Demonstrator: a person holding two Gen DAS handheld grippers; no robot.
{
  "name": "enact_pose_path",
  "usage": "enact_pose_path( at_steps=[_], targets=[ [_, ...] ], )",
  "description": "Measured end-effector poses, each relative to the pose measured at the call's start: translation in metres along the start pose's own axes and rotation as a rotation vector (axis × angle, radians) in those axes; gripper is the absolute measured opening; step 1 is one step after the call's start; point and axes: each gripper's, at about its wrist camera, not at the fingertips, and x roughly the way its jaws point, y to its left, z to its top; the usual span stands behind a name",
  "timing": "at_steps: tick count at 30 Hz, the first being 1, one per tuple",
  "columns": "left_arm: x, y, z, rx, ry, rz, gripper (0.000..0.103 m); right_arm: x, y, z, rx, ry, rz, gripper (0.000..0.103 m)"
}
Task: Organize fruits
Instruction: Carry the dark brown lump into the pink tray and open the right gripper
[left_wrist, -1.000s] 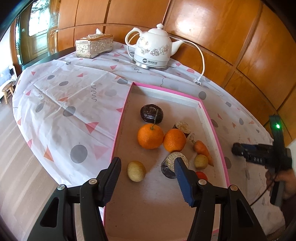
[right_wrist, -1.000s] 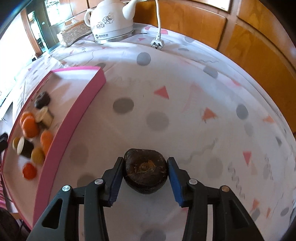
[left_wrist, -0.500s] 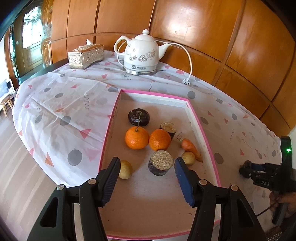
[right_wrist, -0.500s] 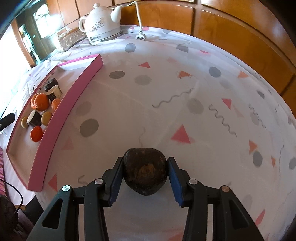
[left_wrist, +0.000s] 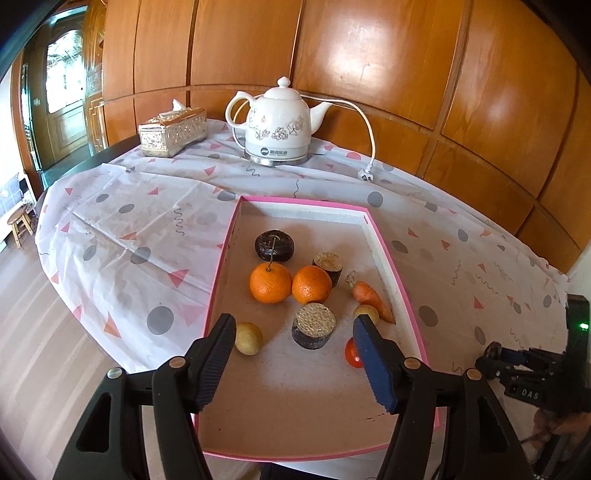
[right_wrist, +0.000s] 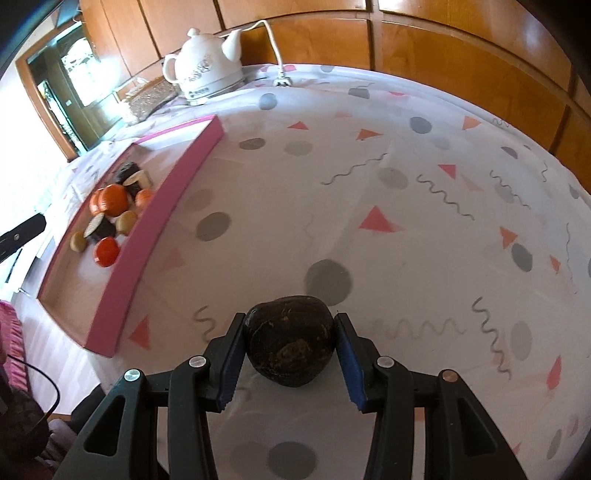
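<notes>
A pink-rimmed tray (left_wrist: 221, 266) holds two oranges (left_wrist: 270, 282), a dark round fruit (left_wrist: 274, 245), a carrot (left_wrist: 371, 301), a red fruit (left_wrist: 351, 356), small yellow fruits (left_wrist: 248, 338) and two dark cut pieces (left_wrist: 314, 325). My left gripper (left_wrist: 293, 325) hovers above the tray's near half, its jaws opening, and the pads press on nothing. In the right wrist view my right gripper (right_wrist: 290, 332) is shut on a dark brown fruit (right_wrist: 290, 343) above the patterned cloth, well right of the tray (right_wrist: 147, 236).
A white kettle (left_wrist: 277, 123) with its cord and a silver tissue box (left_wrist: 173, 131) stand at the table's back. Wood panelling runs behind. The cloth (right_wrist: 369, 184) hangs over the table's left edge, with floor below. A hand (left_wrist: 554, 424) holds the other tool at the lower right.
My left gripper has drawn back and up from the tray, and its jaws have widened. My right gripper has carried the dark brown fruit across the cloth, away from the tray.
</notes>
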Motion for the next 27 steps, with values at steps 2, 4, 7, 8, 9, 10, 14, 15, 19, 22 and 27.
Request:
enact_pose_path(
  at_steps=[2, 4, 7, 8, 9, 10, 14, 15, 19, 22, 27],
  targets=[
    [-0.002, 0.000, 0.000, 0.000, -0.006, 0.007, 0.069, -0.001, 0.003, -0.002, 0.001, -0.004, 0.012, 0.047],
    [-0.002, 0.001, -0.001, -0.002, -0.009, 0.014, 0.070, -0.002, 0.007, -0.002, 0.012, -0.005, 0.043, 0.047],
    [-0.004, 0.004, -0.001, -0.007, -0.016, 0.016, 0.070, -0.001, 0.015, -0.001, 0.025, -0.006, 0.087, 0.047],
    [-0.004, 0.005, 0.000, -0.008, -0.018, 0.017, 0.070, -0.001, 0.017, 0.000, 0.027, -0.008, 0.097, 0.047],
    [-0.004, 0.006, 0.000, -0.009, -0.019, 0.019, 0.070, -0.002, 0.020, 0.001, 0.027, -0.010, 0.105, 0.047],
    [-0.004, 0.007, 0.000, -0.010, -0.020, 0.021, 0.070, -0.003, 0.023, 0.002, 0.027, -0.013, 0.114, 0.047],
    [-0.001, 0.010, 0.000, -0.016, -0.012, 0.031, 0.073, -0.006, 0.033, 0.009, 0.014, -0.023, 0.142, 0.047],
    [0.000, 0.011, 0.000, -0.017, -0.011, 0.033, 0.073, -0.007, 0.037, 0.011, 0.005, -0.026, 0.146, 0.047],
    [0.003, 0.013, -0.001, -0.020, -0.006, 0.046, 0.073, -0.011, 0.052, 0.021, -0.031, -0.037, 0.169, 0.047],
    [0.005, 0.016, -0.001, -0.026, -0.001, 0.055, 0.076, -0.012, 0.065, 0.028, -0.068, -0.042, 0.190, 0.047],
    [0.008, 0.025, 0.001, -0.041, -0.007, 0.076, 0.080, -0.010, 0.085, 0.040, -0.114, -0.041, 0.218, 0.047]
  ],
)
